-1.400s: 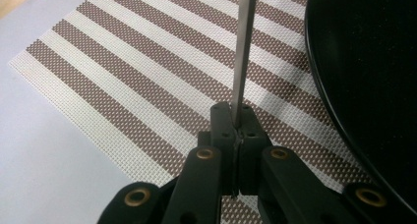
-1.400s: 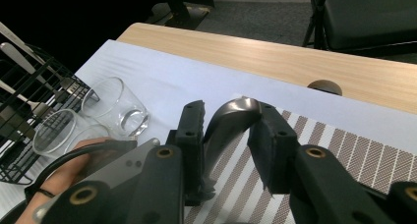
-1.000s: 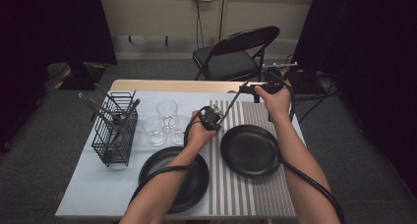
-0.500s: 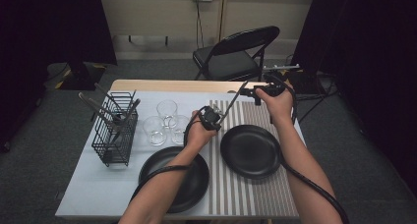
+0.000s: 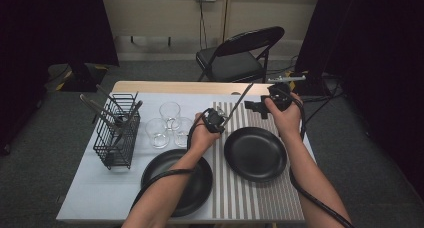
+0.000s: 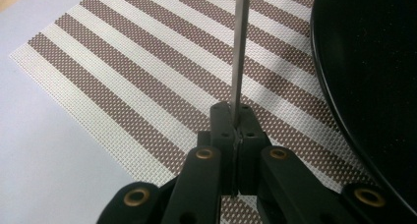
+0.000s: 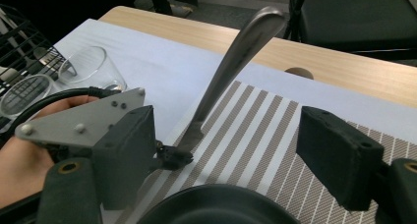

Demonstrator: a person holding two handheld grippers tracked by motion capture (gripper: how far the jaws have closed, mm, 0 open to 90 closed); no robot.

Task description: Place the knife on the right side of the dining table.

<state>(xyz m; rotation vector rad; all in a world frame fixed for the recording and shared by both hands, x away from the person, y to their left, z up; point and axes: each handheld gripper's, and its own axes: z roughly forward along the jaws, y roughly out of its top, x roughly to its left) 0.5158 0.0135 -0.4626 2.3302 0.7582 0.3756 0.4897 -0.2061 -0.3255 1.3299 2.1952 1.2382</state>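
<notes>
No readable text, labels, brands, numbers or signs anywhere.

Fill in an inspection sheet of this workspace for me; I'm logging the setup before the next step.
Surface: table under a pale cover, with a striped placemat on its right part.
Job's things: a metal utensil, clamped at one end in the left tool and slanting up over the placemat; which kind of utensil cannot be told.
Clutter: two black plates, one on the placemat and one beside it; three glasses; a wire caddy holding utensils.
Grippers: left tool shut on the utensil; right tool open, its jaws just been opening, standing wide either side of the utensil without touching.
Cables: one black cable trails from each tool.
Surroundings: folding chair behind the table, dark curtains, carpet.
</notes>
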